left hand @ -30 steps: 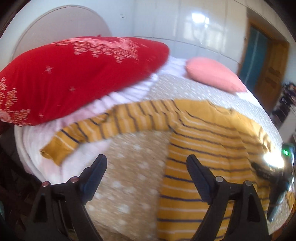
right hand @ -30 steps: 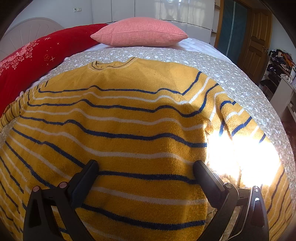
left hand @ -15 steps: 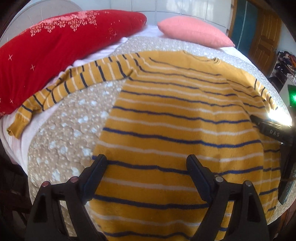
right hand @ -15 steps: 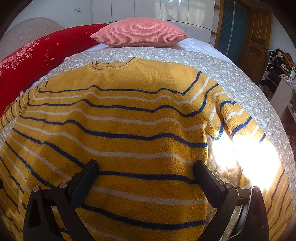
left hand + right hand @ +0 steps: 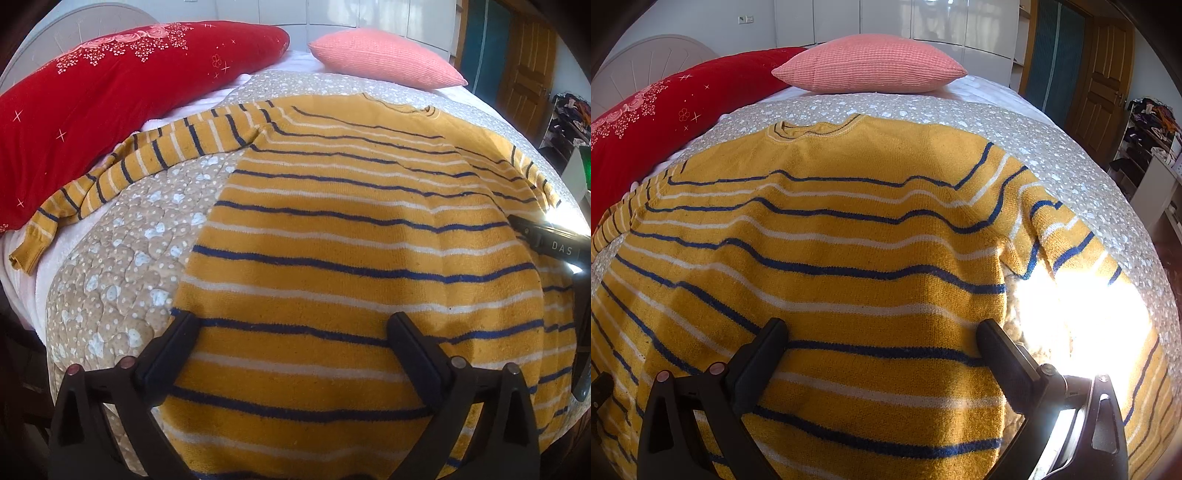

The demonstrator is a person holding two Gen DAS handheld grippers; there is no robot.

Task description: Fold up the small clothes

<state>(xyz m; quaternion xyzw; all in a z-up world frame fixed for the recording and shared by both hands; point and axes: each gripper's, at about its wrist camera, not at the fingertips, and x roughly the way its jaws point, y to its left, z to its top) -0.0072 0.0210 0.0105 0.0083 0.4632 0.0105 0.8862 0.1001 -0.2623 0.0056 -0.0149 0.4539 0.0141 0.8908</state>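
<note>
A mustard-yellow sweater with navy and white stripes (image 5: 362, 236) lies flat on the bed, collar at the far end. Its left sleeve (image 5: 140, 162) stretches out toward the red pillow. Its right sleeve (image 5: 1071, 251) lies folded along the body, partly in glaring sunlight. My left gripper (image 5: 291, 332) is open and empty, low over the sweater's lower left part. My right gripper (image 5: 879, 336) is open and empty over the sweater (image 5: 827, 258), near its lower right side. The right gripper's finger also shows at the right edge of the left wrist view (image 5: 550, 243).
The bed has a beige dotted quilt (image 5: 122, 258) over white sheets. A long red pillow (image 5: 110, 96) lies at the far left, a pink cushion (image 5: 868, 62) at the head. A wooden door (image 5: 1104, 85) and cluttered shelves (image 5: 1148, 125) stand to the right.
My left gripper has swung right from the outstretched sleeve and quilt to over the sweater's body, and moved in closer. The right gripper has stayed still. The sweater has not moved.
</note>
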